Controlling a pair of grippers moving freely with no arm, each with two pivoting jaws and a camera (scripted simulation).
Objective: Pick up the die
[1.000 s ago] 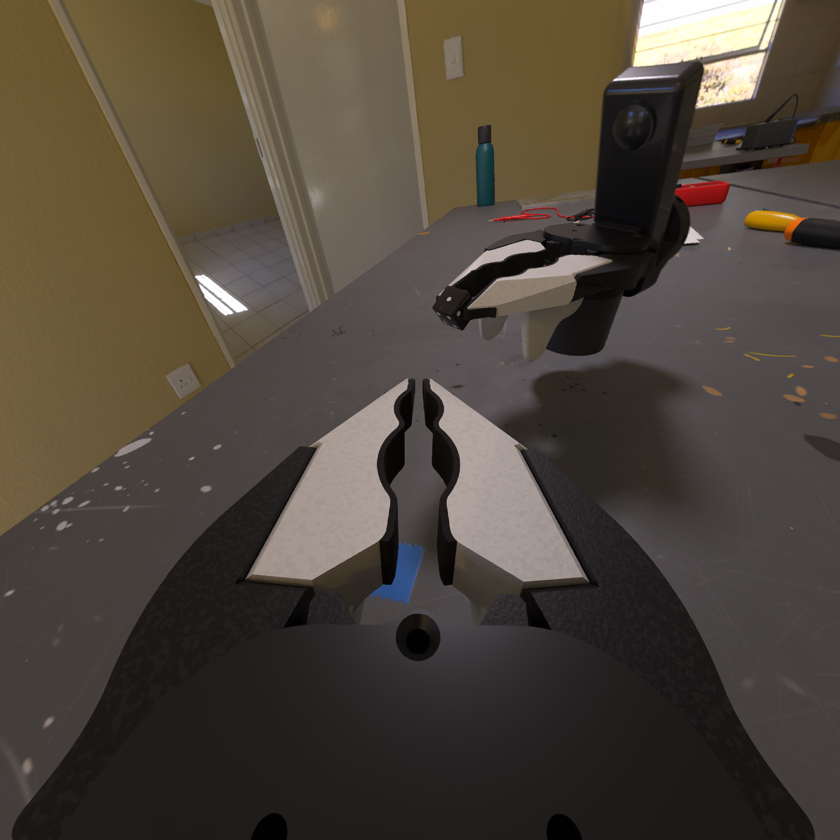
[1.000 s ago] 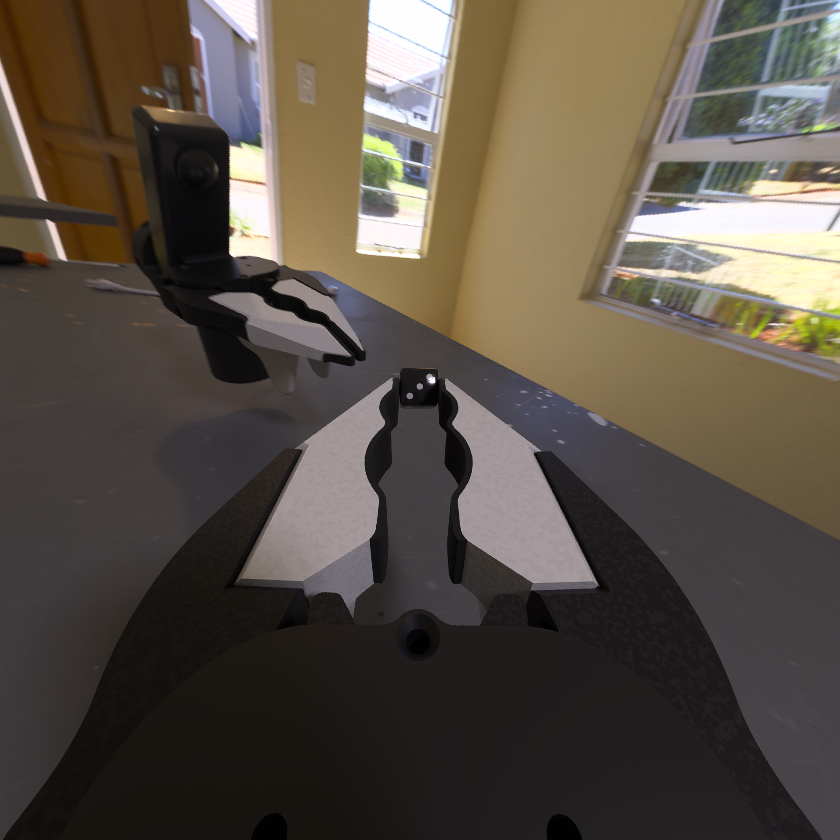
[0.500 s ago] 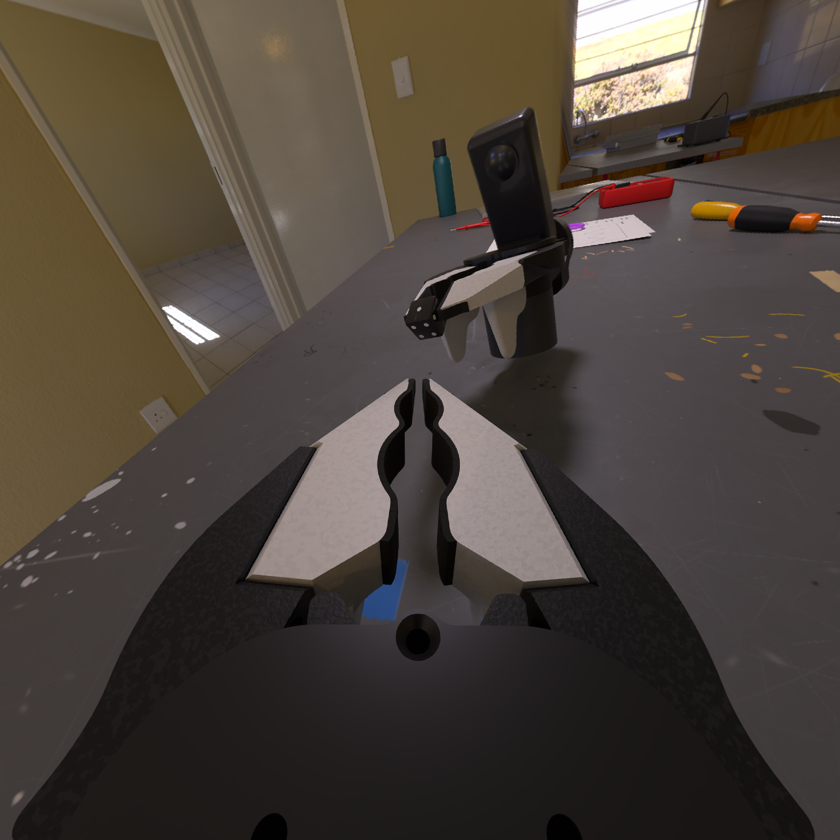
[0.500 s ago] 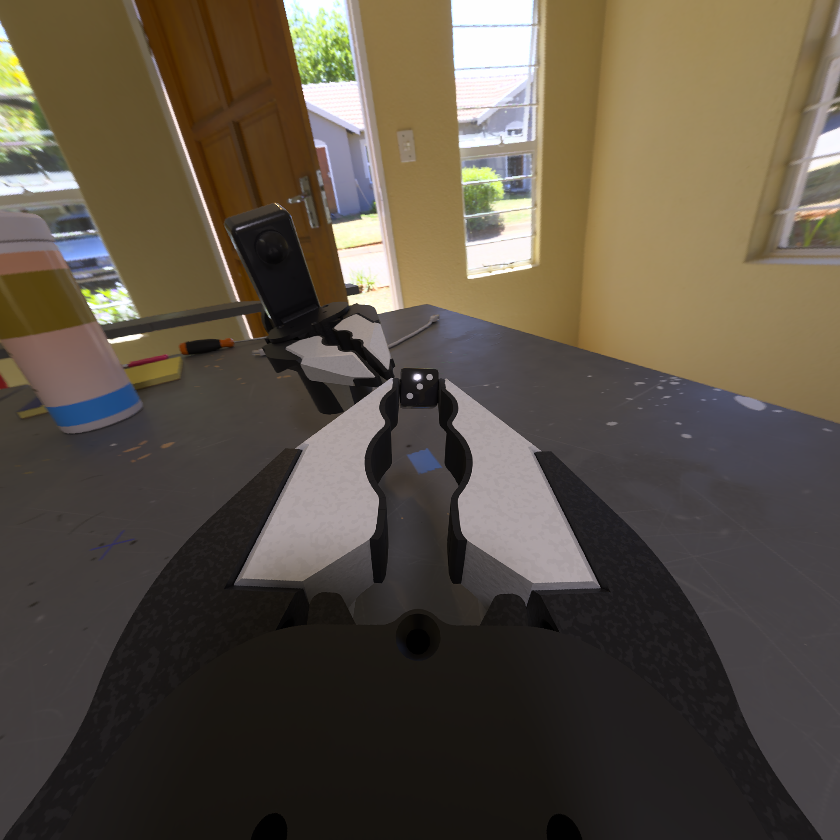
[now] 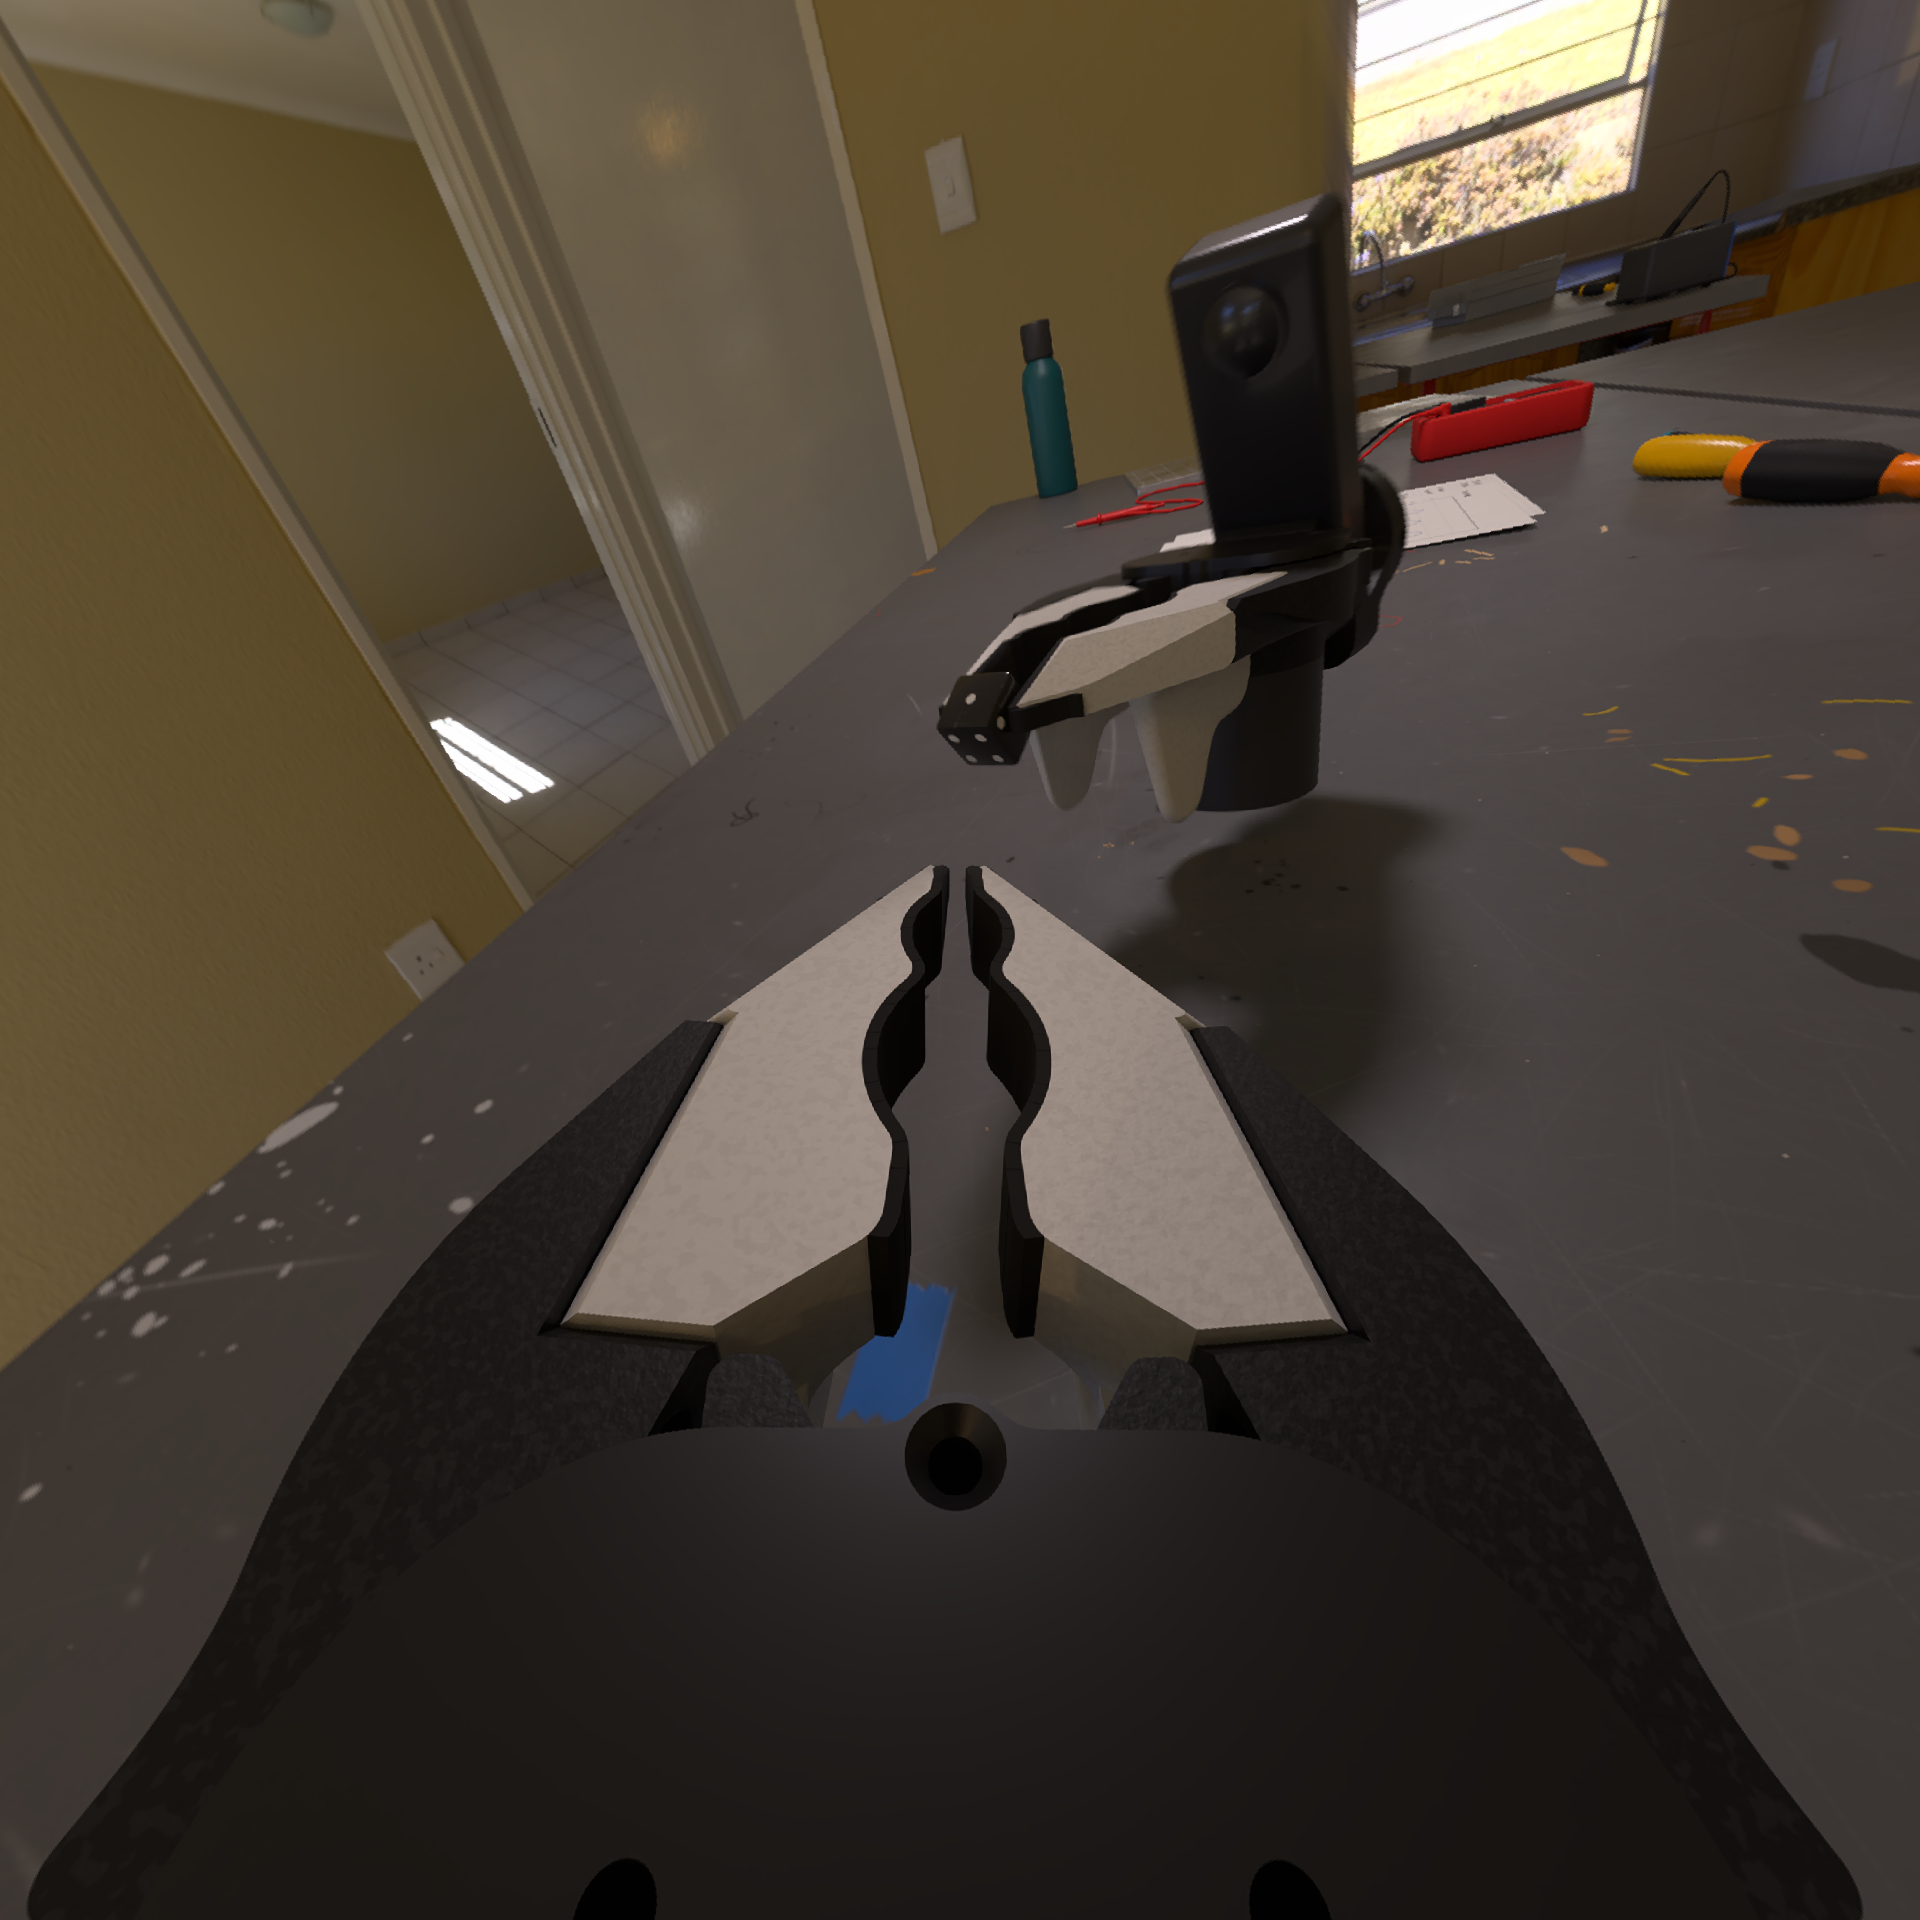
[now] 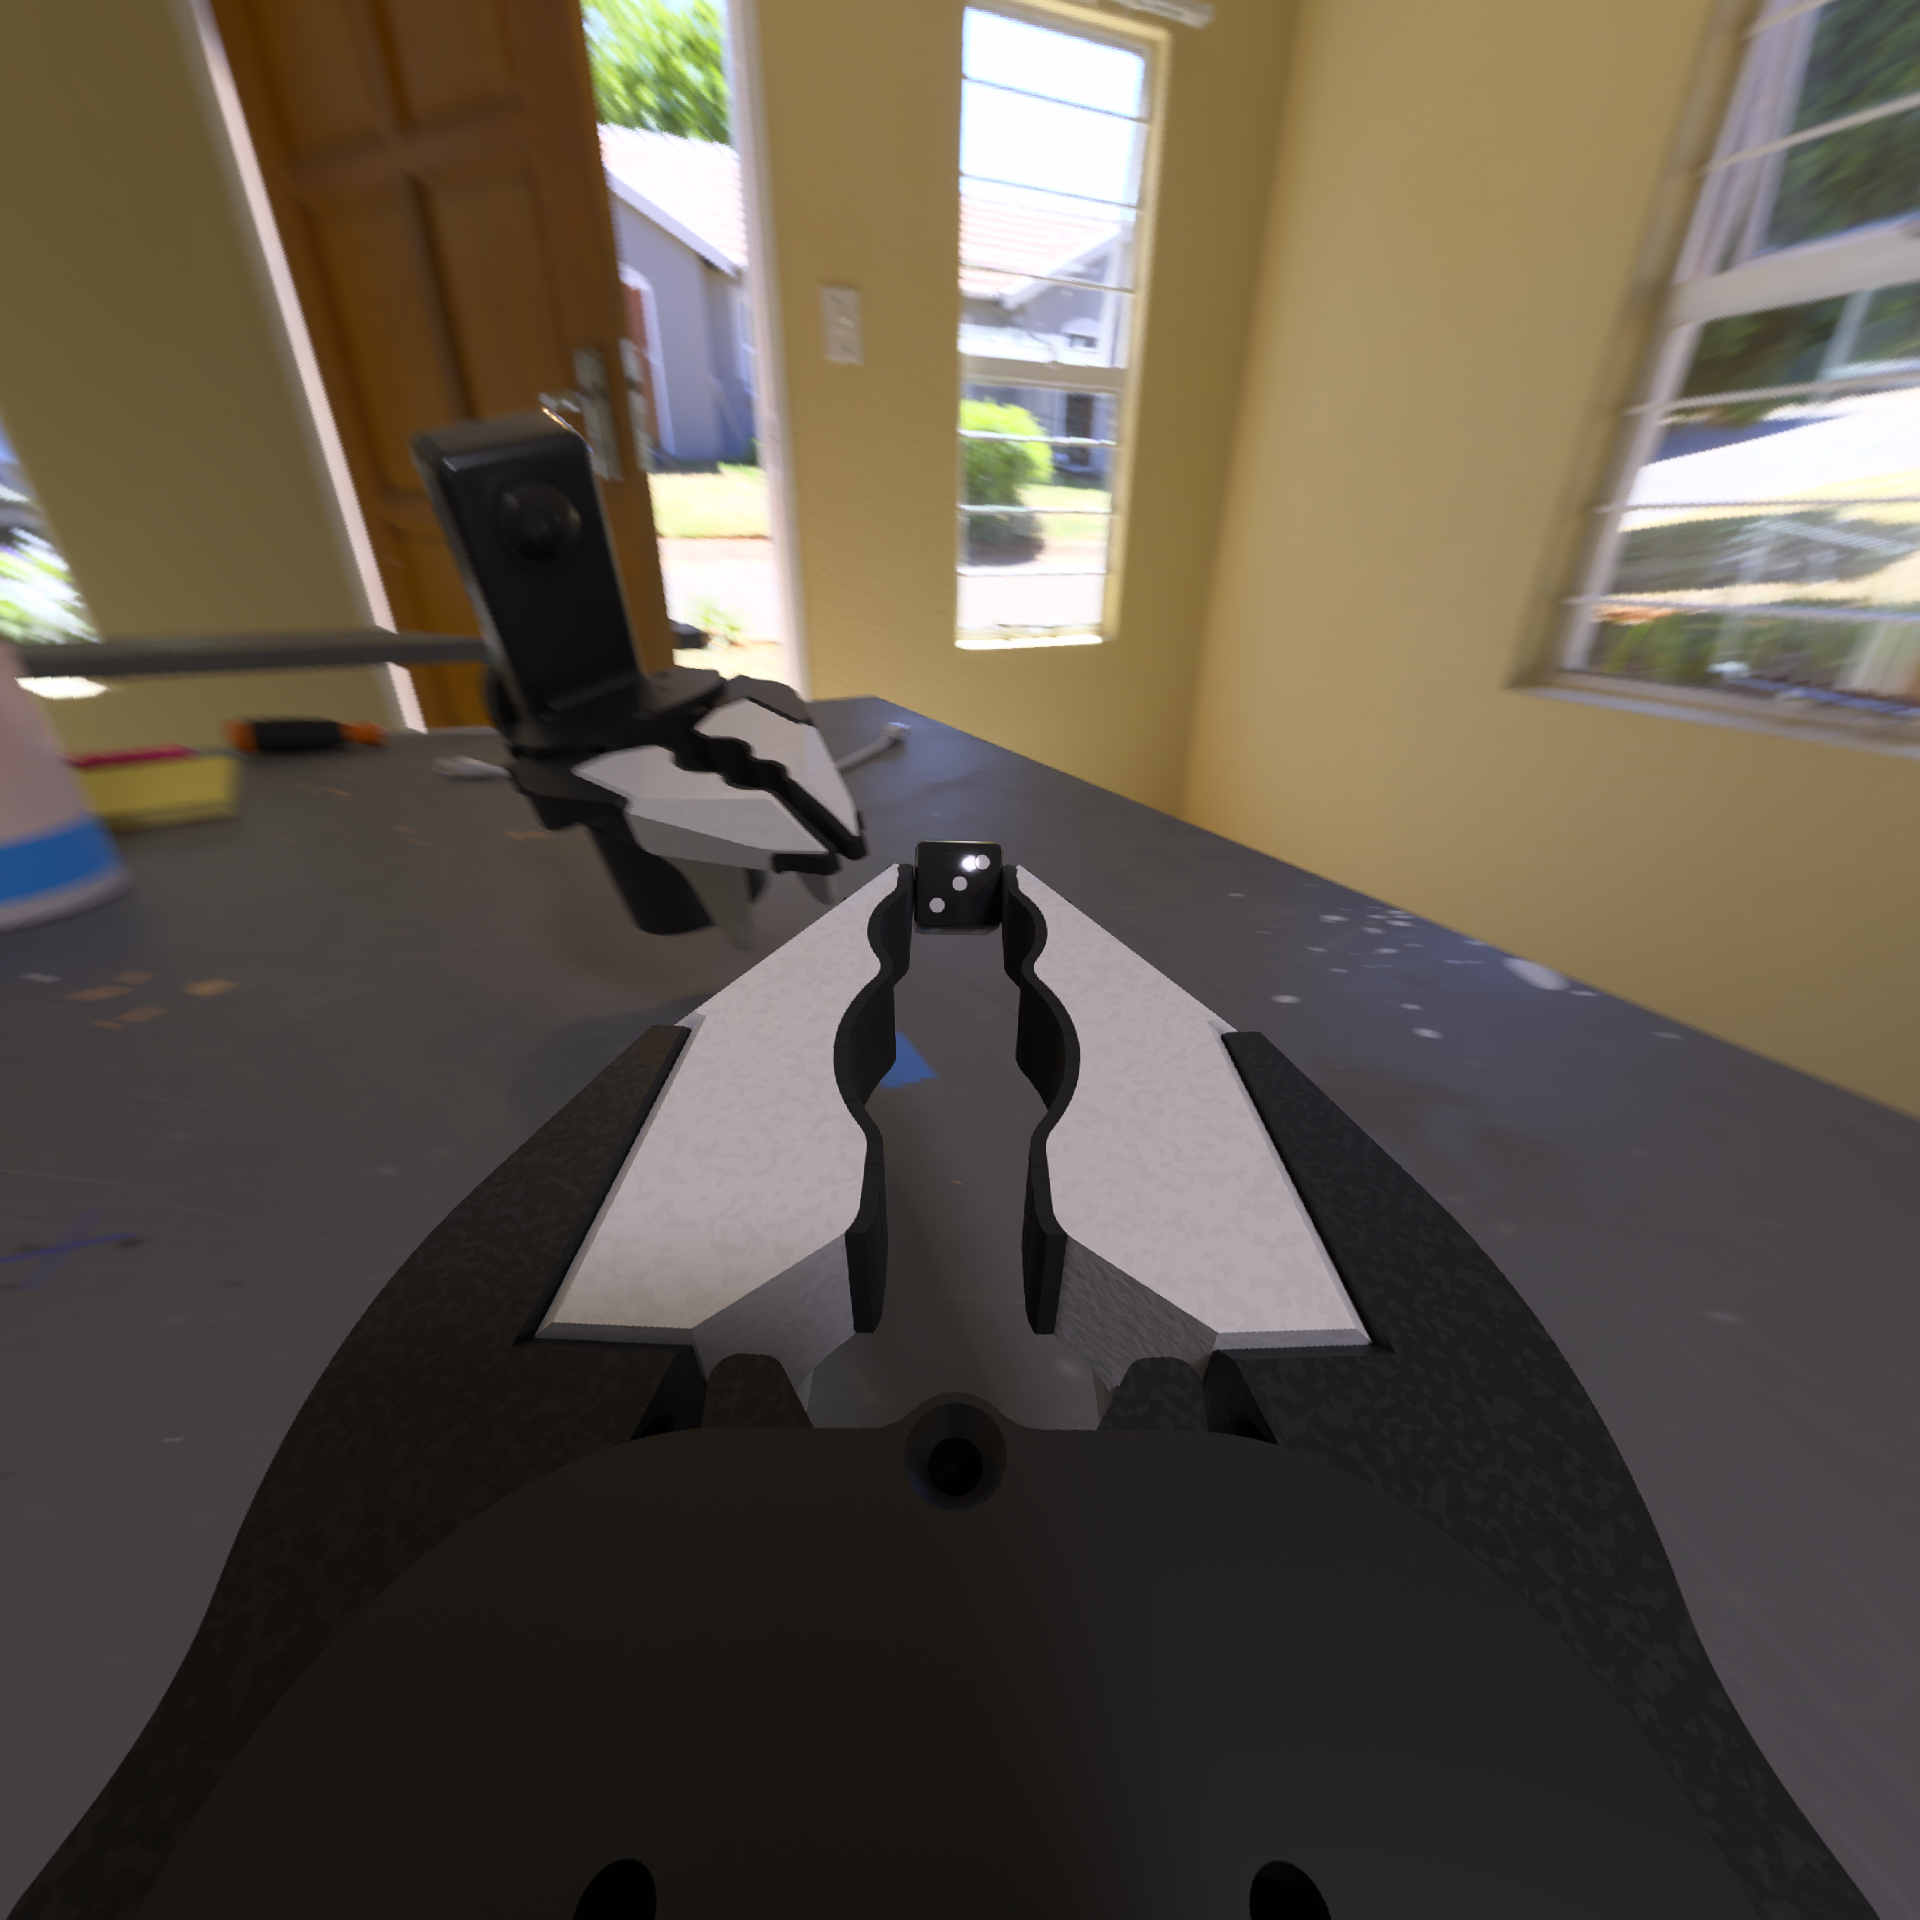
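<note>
Right gripper (image 6: 958, 883) pinched die (image 6: 958, 886) at fingertips, aloft; left gripper (image 5: 957, 878) nearly closed, empty; slight slackening risked drop.

Dark grey workbench (image 5: 1558, 1195) with scattered tools and paint specks.

In the left wrist view, a teal bottle (image 5: 1047, 410) stands upright at the far edge. A red case (image 5: 1501, 416) with red leads (image 5: 1138, 511) and a white sheet of paper (image 5: 1465, 509) are seen far right, with a yellow tool (image 5: 1688, 454) touching an orange-and-black handle (image 5: 1829, 470) beside them. Orange flecks (image 5: 1787, 836) are scattered at right and white specks (image 5: 156, 1288) at near left. A strip of blue tape (image 5: 894, 1351) lies near. In the right wrist view, a yellow pad (image 6: 156, 790), an orange-and-black screwdriver (image 6: 301, 734), a white cable (image 6: 873, 750) and a pale cup with a blue band (image 6: 42, 831) are seen far left.
</note>
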